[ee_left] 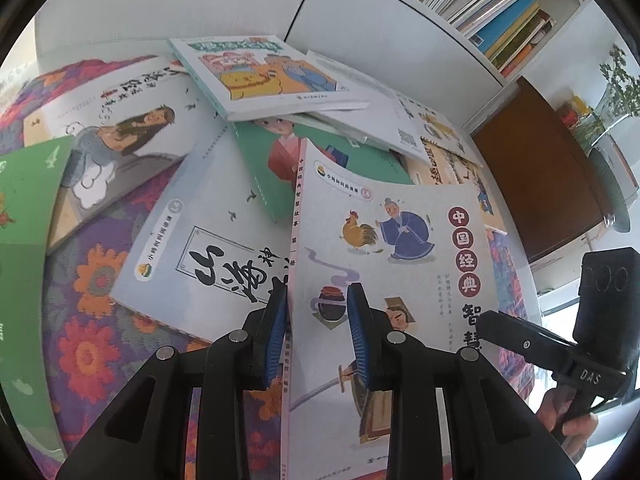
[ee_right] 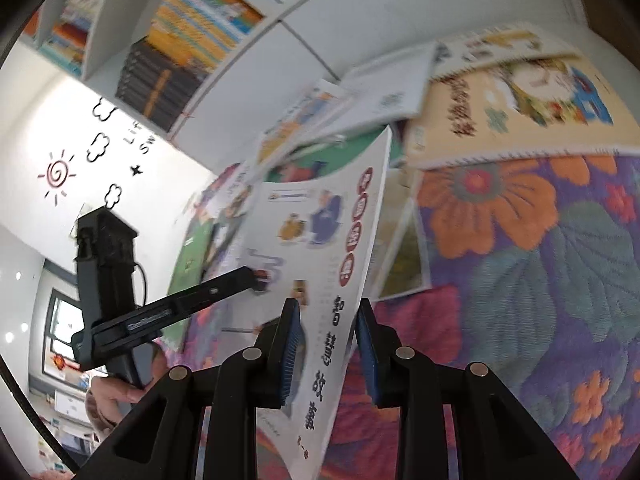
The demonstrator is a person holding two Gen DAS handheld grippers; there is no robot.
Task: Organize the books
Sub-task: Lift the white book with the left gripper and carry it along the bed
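**Rooster-cover book raised between two hand-held grippers over a scattered pile**

A flowered cloth (ee_left: 92, 280) in purple, orange and red is covering the surface and carrying a loose sprawl of picture books. Behind it a white bookshelf (ee_left: 400, 32) is standing, with rows of thin books (ee_left: 492, 4) packed upright in its compartments; a brown cabinet (ee_left: 540, 168) is sitting just beside the shelf.

Among the sprawled books, a large grey-white book with bold black brush lettering (ee_left: 208, 248) is lying flat on the cloth, a green-covered book (ee_left: 320, 156) is partly overlapping it, and a white book with a cartoon cover (ee_left: 260, 72) is resting on top of the heap. A cream-covered book (ee_right: 520, 92) is lying at the pile's far side, blurred in the right wrist view.

The rooster-cover book (ee_left: 392, 248), white with a red title strip, is tilting up off the pile, its spine edge running toward the left camera.

The left hand-held gripper (ee_left: 318, 336) is clamping that book near its spine, one blue pad on each side of the cover. The right hand-held gripper (ee_right: 328, 352) is straddling the book's opposite edge; its left pad is lying against the cover, while a gap is showing between the page edge and its right pad, so the jaws are standing apart and are not pinching.

A person's hand (ee_left: 568, 420) is gripping the right tool's handle.
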